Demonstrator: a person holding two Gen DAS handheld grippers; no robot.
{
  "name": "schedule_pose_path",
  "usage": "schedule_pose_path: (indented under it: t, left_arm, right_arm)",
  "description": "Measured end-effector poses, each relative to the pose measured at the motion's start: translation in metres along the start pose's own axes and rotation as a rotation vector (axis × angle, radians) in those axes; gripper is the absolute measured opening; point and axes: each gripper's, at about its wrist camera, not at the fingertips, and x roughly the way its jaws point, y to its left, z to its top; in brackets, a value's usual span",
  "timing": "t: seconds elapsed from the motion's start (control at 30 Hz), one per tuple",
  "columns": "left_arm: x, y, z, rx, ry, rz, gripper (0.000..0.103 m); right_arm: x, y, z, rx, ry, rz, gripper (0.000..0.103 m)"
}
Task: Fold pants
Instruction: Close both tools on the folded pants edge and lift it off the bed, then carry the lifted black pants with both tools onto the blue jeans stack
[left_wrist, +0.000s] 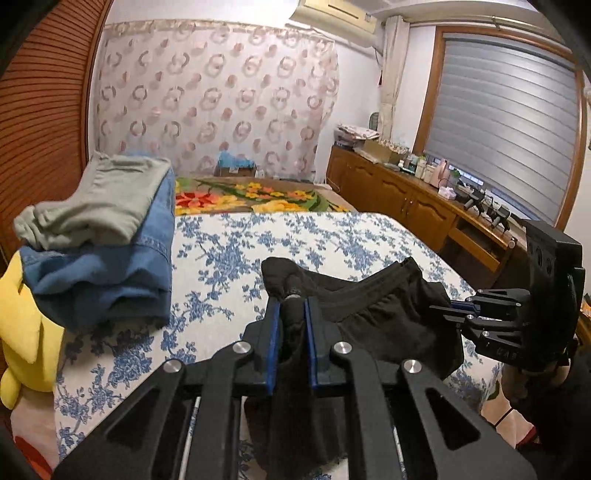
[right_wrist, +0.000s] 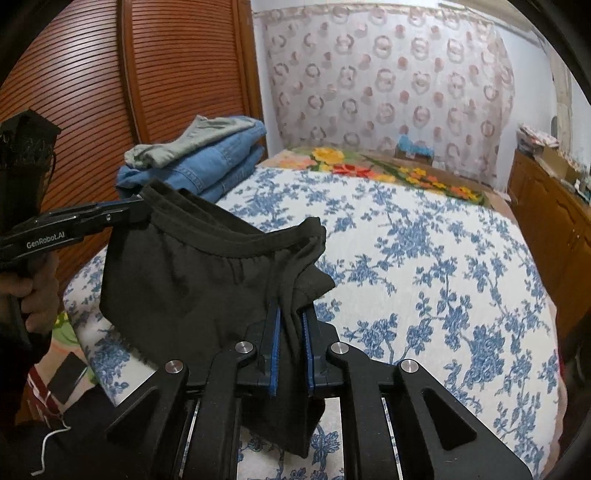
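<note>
Floral bedspread (right_wrist: 424, 258) beneath black pants (right_wrist: 192, 280), both grippers' jaws clamped.

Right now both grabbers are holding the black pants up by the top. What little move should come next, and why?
Probably lower both hands together and lay the black pants flat on the blue-flowered bedspread. The left gripper and right gripper each pinch an end of the waistband, and the cloth hangs bunched below, so it likely needs spreading before any fold.
</note>
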Motion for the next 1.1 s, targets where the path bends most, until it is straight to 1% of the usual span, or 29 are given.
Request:
schedule_pose_path:
  t: [0.33, 0.57, 0.77, 1.1]
  left_arm:
    - [-0.027, -0.007, 0.019, 0.023, -0.080, 0.007, 0.010]
    - [-0.040, 0.000, 0.026, 0.029, -0.116, 0.023, 0.010]
    - [-0.041, 0.014, 0.035, 0.015, -0.131, 0.046, 0.010]
    - [-0.035, 0.045, 0.065, -0.013, -0.154, 0.120, 0.010]
  right_arm:
    - [-0.025, 0.005, 0.026, -0.043, -0.071, -0.014, 0.007]
    - [-0.031, 0.012, 0.048, -0.091, -0.103, -0.015, 0.007]
    - [-0.023, 0.019, 0.071, -0.132, -0.119, -0.003, 0.007]
    - [0.007, 0.026, 0.124, -0.210, -0.142, 0.039, 0.007]
